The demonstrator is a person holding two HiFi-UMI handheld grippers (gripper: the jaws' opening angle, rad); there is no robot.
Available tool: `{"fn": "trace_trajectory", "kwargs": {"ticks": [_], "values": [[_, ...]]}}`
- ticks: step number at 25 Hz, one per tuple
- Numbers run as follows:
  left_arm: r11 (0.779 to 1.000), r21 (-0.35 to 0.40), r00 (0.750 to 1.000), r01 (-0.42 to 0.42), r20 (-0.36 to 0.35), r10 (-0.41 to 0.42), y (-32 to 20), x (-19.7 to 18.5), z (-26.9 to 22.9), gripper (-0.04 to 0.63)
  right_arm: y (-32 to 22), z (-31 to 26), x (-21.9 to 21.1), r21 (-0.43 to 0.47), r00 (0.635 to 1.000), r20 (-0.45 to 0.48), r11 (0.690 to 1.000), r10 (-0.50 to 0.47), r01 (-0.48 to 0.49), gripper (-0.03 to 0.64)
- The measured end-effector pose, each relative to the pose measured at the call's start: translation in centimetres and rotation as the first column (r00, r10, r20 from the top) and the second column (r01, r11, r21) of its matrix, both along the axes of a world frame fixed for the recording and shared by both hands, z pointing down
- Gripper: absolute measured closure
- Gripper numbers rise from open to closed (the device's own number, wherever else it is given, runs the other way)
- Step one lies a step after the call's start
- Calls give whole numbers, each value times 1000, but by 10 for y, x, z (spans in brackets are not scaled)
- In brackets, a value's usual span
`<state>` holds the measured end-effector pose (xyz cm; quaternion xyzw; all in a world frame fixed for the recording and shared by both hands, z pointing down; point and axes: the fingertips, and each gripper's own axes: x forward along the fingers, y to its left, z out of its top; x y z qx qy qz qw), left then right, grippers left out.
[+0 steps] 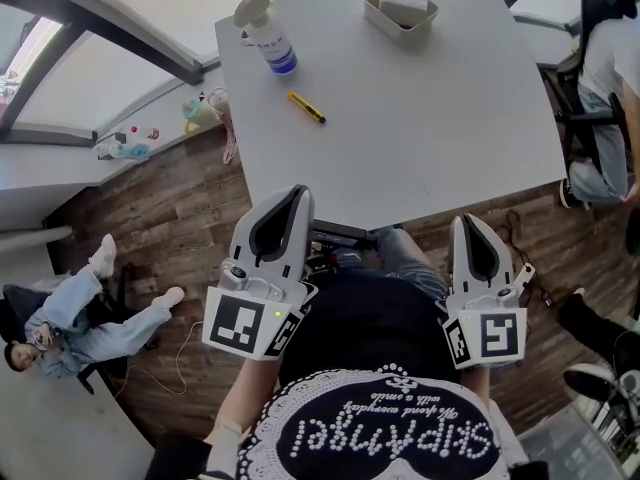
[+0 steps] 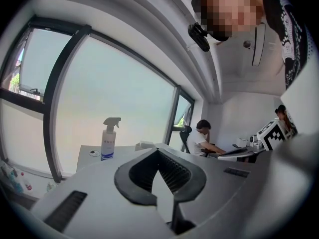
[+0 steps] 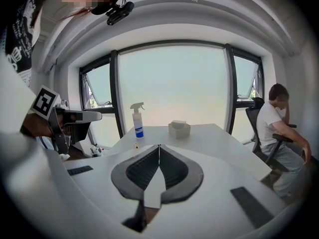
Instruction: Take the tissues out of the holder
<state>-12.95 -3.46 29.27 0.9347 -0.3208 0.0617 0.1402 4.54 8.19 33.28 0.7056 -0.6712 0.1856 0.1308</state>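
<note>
Nearest, the left gripper [image 1: 297, 196] and right gripper [image 1: 468, 224] hover at the near edge of the table [image 1: 430, 138], both with jaws closed on nothing. Beyond, a small yellow tool [image 1: 306, 107] lies left of centre, and a spray bottle [image 1: 268, 33] stands at the far left corner. The tissues [image 1: 403, 3] sit in the holder [image 1: 400, 32] by the far edge, ahead of the right gripper, the likelier reach, with nothing between.

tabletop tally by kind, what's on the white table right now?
Spray bottle: 1
Yellow utility knife: 1
Tissue holder, tissues inside: 1
Small round item beside the bottle, too small to identify: 1
Total: 4
</note>
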Motion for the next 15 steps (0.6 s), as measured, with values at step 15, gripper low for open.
{"fn": "trace_trajectory", "kwargs": {"ticks": [15], "values": [[998,-4,997,59,39,-59,-3,47,-3,594,-20,4,48,3,996,46,997,-82,82,603]]}}
